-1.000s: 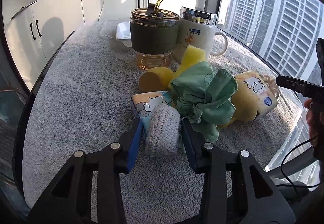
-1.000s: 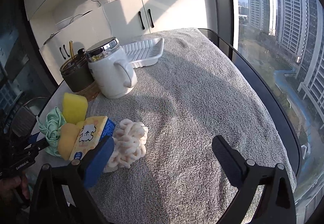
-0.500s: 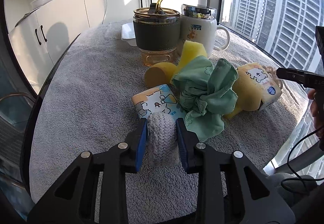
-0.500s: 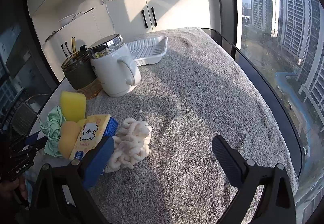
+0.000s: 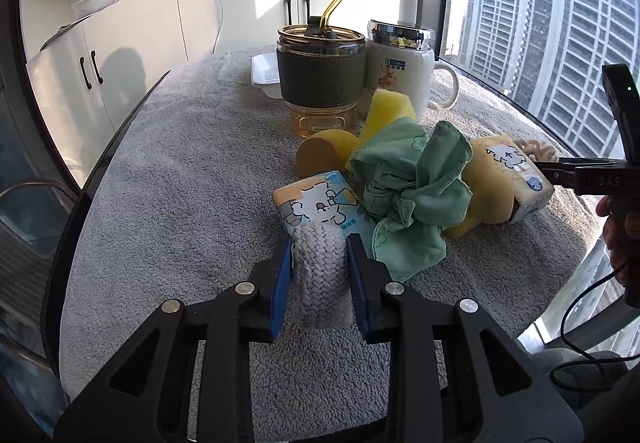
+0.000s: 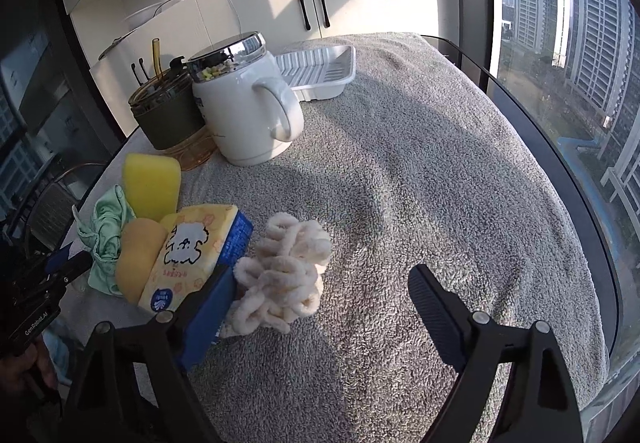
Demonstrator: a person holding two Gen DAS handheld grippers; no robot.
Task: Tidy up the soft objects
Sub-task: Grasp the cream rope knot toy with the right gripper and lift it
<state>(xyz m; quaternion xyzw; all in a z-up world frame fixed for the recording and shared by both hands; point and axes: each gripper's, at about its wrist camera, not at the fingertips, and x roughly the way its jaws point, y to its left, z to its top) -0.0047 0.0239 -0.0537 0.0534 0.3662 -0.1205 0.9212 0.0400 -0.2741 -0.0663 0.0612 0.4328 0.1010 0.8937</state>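
My left gripper (image 5: 319, 275) has its jaws clenched on the grey knitted roll (image 5: 321, 279), low over the towel-covered tabletop (image 5: 180, 203) and touching the blue tissue pack (image 5: 316, 203). My right gripper (image 6: 320, 299) hangs with jaws spread wide around the cream looped yarn (image 6: 282, 275).

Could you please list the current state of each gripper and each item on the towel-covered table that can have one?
left gripper: shut on the grey braided roll.
right gripper: open, holding nothing.
green cloth: crumpled in a heap.
cream loop bundle: tangled, lying loose.
white mug: upright, lid on.
glass tumbler: upright, lidded, straw in.
white tray: empty.
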